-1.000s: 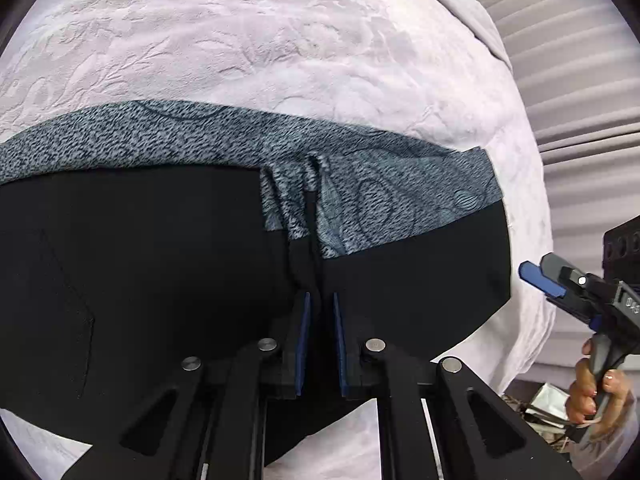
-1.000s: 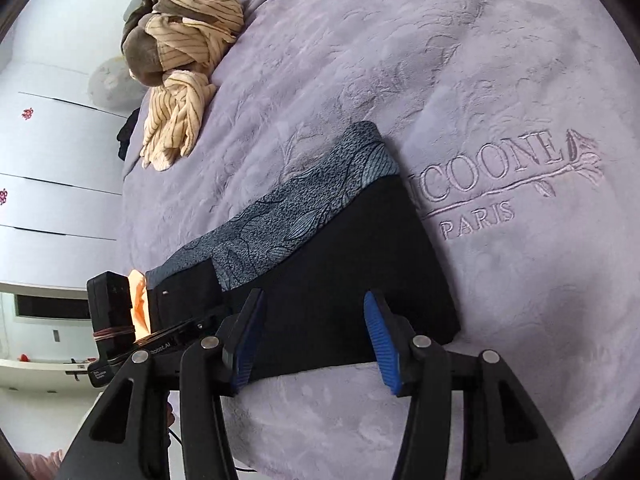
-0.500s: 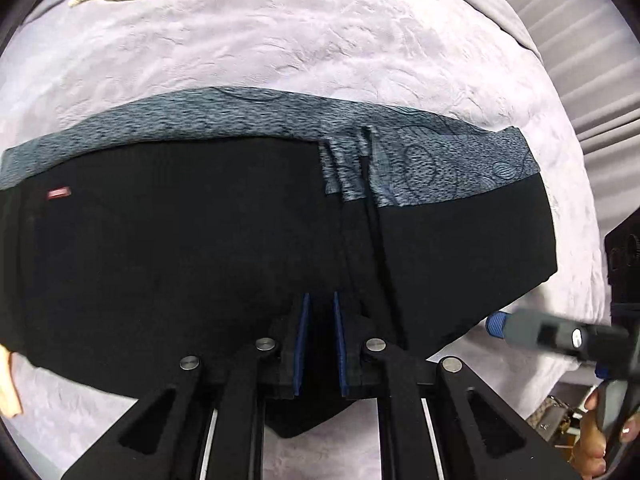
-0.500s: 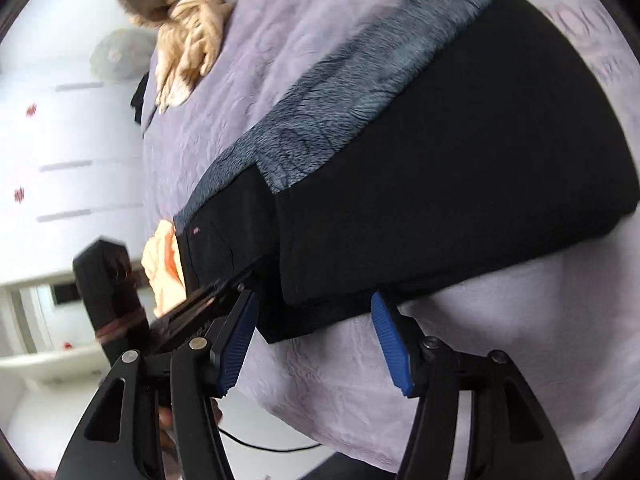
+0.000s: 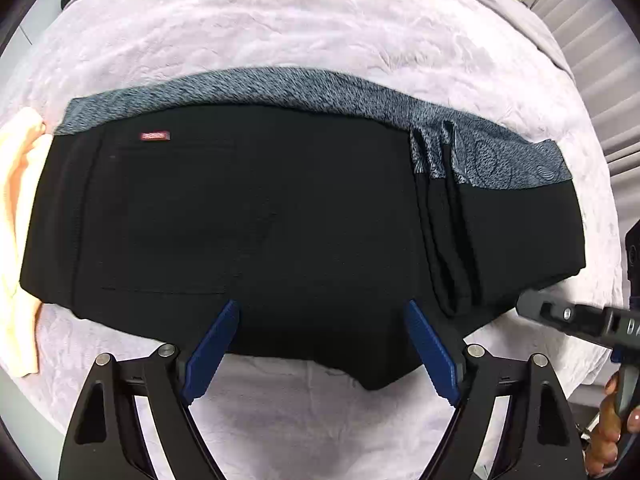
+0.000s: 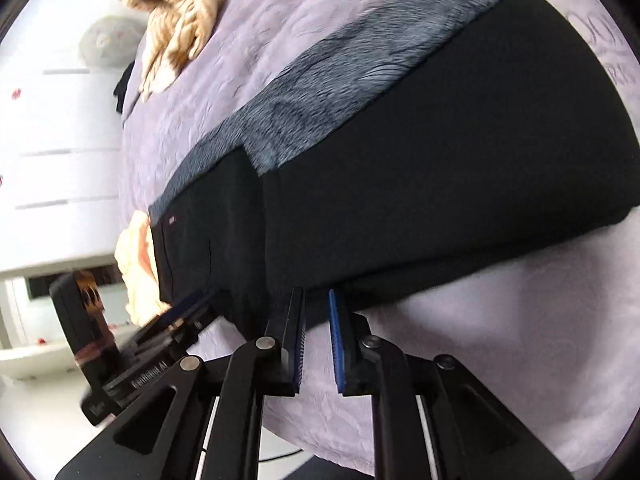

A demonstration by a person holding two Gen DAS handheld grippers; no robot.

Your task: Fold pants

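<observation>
Your left gripper [image 5: 320, 344] has its jaws spread wide over the near hem; your right gripper [image 6: 316, 340] pinches that hem. Folded black pants [image 5: 280, 220] lie across the lilac bedspread [image 5: 280, 40], bare cover beyond their patterned edge.
</observation>
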